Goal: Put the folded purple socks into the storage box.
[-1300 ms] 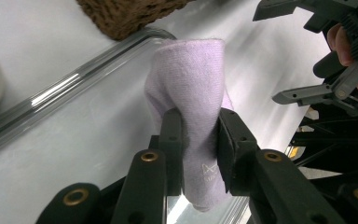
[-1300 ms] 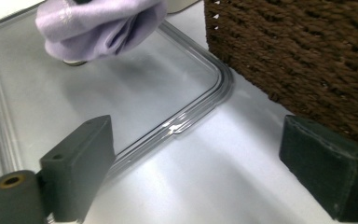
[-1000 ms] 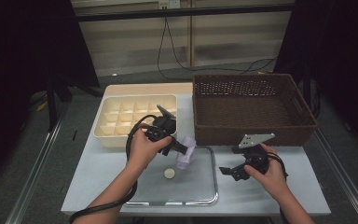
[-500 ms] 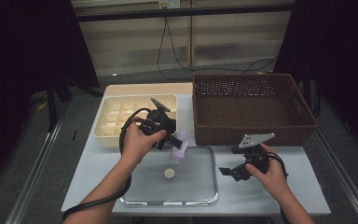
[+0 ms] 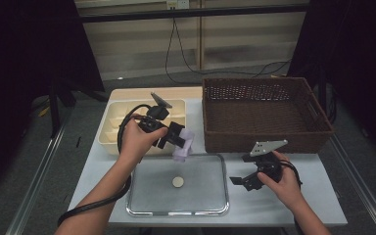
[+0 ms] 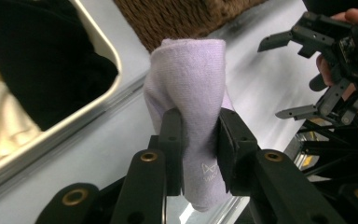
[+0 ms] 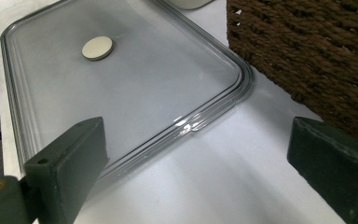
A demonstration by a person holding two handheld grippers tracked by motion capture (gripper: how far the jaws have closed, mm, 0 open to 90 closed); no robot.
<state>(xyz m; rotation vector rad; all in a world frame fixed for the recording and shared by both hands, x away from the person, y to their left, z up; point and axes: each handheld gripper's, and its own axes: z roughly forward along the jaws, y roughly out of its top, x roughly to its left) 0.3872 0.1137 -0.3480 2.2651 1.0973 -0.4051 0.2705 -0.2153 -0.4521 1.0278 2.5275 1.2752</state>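
Note:
My left gripper is shut on a rolled lilac cloth, held in the air over the far edge of the clear tray. In the left gripper view the cloth bulges out above my two black pads. A small round beige disc lies in the middle of the tray; in the right gripper view the disc rests near the tray's far side. My right gripper hovers open over the table to the right of the tray, nothing between its jaws.
A dark woven basket stands at the back right, its wall close beside the right gripper. A cream compartment tray sits at the back left behind my left hand. The white table ends just in front of the clear tray.
My left gripper has lifted the lilac cloth off the tray and carried it up and toward the far edge. The disc stays on the tray. The right gripper has kept still.

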